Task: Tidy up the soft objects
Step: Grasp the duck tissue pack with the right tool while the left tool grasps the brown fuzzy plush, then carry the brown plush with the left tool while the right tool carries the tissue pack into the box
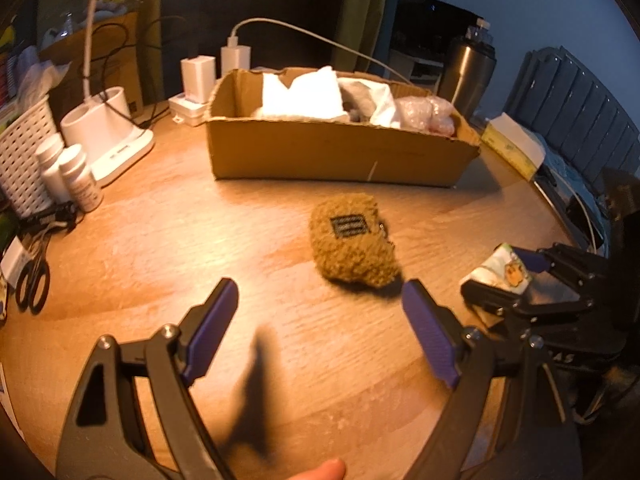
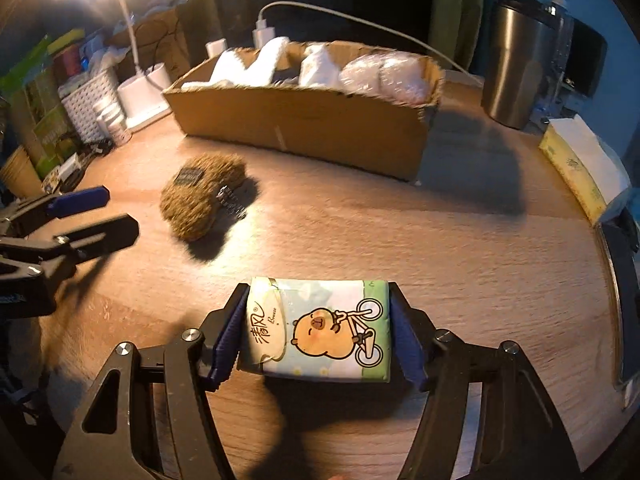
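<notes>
Right claw (image 2: 318, 336) clamped on tissue pack (image 2: 320, 330), left claw (image 1: 320, 320) apart and empty.

Landmark is the box (image 1: 340, 152): I hold the pack in front of it, off its right end, above the table (image 1: 160, 240). Fuzzy pouch (image 1: 354, 246) lies on the table just before the box front, ahead of my left claw. Box already holds white soft stuff, little room. Risks: pack is squashy, so it may slip or crush; left claw could shove the pouch instead of straddling it.
</notes>
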